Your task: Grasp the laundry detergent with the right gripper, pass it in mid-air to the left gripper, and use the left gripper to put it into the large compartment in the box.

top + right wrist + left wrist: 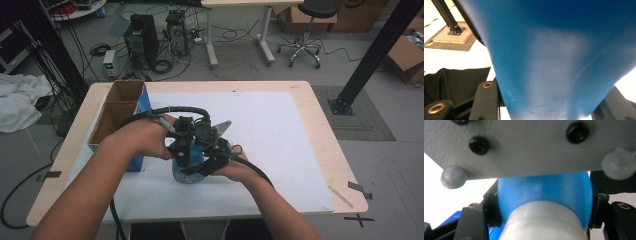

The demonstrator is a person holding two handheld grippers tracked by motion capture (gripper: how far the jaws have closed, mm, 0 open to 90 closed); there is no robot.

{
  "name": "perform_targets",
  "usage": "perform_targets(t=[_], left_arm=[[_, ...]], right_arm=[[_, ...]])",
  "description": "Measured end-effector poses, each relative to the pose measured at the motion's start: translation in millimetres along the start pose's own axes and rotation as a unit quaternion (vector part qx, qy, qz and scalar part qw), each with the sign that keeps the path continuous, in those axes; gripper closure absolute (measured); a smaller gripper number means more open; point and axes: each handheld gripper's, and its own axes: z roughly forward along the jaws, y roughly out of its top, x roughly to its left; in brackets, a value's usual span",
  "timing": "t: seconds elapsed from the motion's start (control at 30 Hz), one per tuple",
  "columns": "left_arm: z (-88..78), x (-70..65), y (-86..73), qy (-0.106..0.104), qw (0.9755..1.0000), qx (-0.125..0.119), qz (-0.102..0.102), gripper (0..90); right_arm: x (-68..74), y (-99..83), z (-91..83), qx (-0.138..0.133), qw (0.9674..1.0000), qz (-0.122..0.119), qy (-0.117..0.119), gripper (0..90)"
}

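Observation:
A blue rounded bottle (188,173) stands on the white mat near the table's front, under both hands. In the left gripper view its blue shoulder (544,192) and a white ribbed cap or neck (541,225) sit between the black jaws, and the pads press on both sides. My left gripper (182,146) comes from the left and is shut on it. My right gripper (210,162) comes from the right and is shut on the blue body (554,62). Its grey plate (524,145) hangs close above the left gripper's (544,212) camera. The bottle's base is hidden.
An open cardboard box (117,112) with a blue side stands at the table's left, right beside my left forearm. The white mat (285,135) spreads across the table to the right and back. Beyond the table are computer towers, cables, a stool and a black frame post.

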Motion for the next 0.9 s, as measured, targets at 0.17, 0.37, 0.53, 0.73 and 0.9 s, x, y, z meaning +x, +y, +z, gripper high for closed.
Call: perform_targets(t=[0.17,0.37,0.53,0.73,0.9], left_arm=[[-0.5,0.1,0.0,-0.005,1.0000,0.001,-0.003,35.3],[-2.2,-0.1,-0.4,-0.011,0.9999,0.005,-0.008,37.3],[-6.8,1.1,1.6,-0.017,0.9996,0.014,-0.016,37.7],[-13.2,1.1,3.4,-0.015,0.9996,0.014,-0.019,38.1],[-17.8,1.2,3.6,-0.014,0.9996,0.011,-0.021,38.1]], right_arm=[[0.6,0.1,0.6,0.002,1.0000,-0.002,-0.003,46.6],[2.5,1.3,1.5,0.003,0.9999,-0.008,-0.008,46.6],[4.3,3.5,-0.1,-0.006,1.0000,0.002,0.006,46.2],[3.3,5.7,-4.0,-0.011,0.9998,-0.015,-0.005,45.1],[5.6,7.1,-7.3,-0.026,0.9997,0.000,0.006,43.6]])
